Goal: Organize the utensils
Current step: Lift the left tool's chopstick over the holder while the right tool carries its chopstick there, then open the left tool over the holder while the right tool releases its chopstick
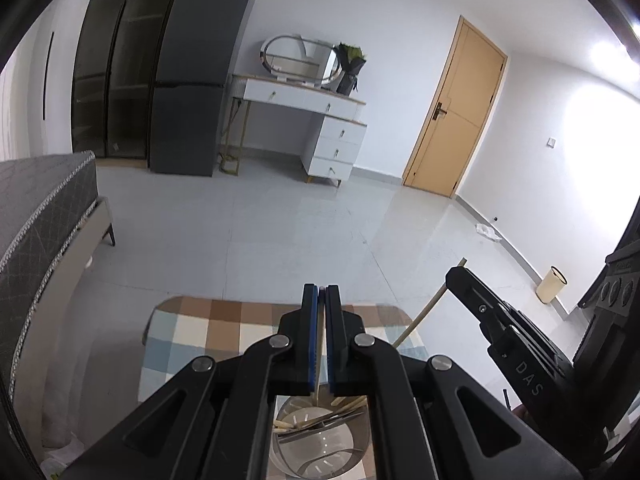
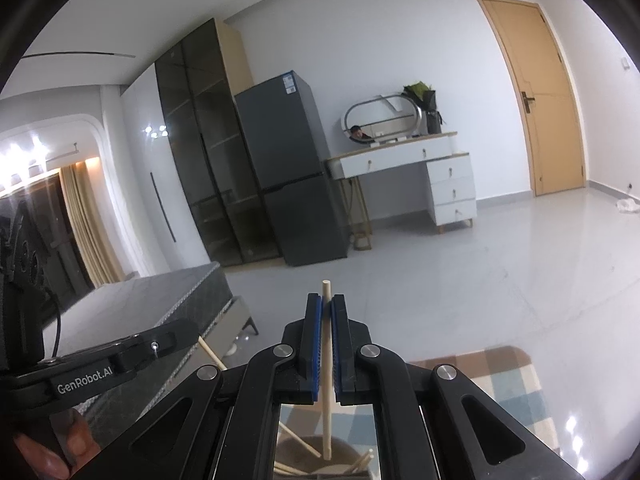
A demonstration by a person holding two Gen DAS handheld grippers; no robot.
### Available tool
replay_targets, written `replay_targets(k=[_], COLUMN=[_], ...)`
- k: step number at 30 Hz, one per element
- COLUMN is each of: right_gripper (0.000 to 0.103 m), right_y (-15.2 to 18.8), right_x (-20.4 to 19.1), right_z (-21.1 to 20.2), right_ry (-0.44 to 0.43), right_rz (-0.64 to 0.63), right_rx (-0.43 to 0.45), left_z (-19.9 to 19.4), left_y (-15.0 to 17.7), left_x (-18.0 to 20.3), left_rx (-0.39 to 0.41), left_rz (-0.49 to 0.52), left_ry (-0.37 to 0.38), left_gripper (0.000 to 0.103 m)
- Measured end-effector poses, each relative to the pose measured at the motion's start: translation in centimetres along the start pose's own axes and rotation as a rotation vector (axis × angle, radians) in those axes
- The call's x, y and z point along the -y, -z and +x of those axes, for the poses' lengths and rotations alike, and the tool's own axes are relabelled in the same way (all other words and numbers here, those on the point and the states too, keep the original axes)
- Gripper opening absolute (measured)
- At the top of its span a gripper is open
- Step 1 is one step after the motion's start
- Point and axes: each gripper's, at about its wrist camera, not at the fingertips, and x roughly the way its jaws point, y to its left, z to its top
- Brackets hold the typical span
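A chopstick (image 2: 327,364) stands upright at bottom centre, clamped in the right hand-held gripper (image 2: 326,304) above a utensil holder (image 2: 308,456) on the checked table (image 2: 508,384). The left hand-held gripper (image 1: 321,294) pinches another chopstick (image 1: 319,364) over the same holder.

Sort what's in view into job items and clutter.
Job: chopstick clamped in right gripper; chopstick in left gripper; utensil holder with chopsticks below.

Just lying about: fridge, dresser, bed, door, bin, checked rug.
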Motion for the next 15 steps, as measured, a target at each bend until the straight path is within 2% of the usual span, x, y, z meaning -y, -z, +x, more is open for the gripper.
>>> replay_targets(k=[6, 15], right_gripper=[0.004, 0.004], right_y=[1.6, 4.7], right_x=[0.6, 1.2], right_z=[1.3, 1.8], right_ry=[0.005, 0.005], right_rz=[0.003, -0.021], right_rx=[-0.046, -0.123], left_z=[1.2, 2.5], left_y=[0.9, 2.7], left_x=[-0.3, -0.9], left_rx=[-0.029, -0.125], left_rz=[-0.008, -0.048], left_ry=[-0.004, 0.014], left_gripper=[0.000, 0.000])
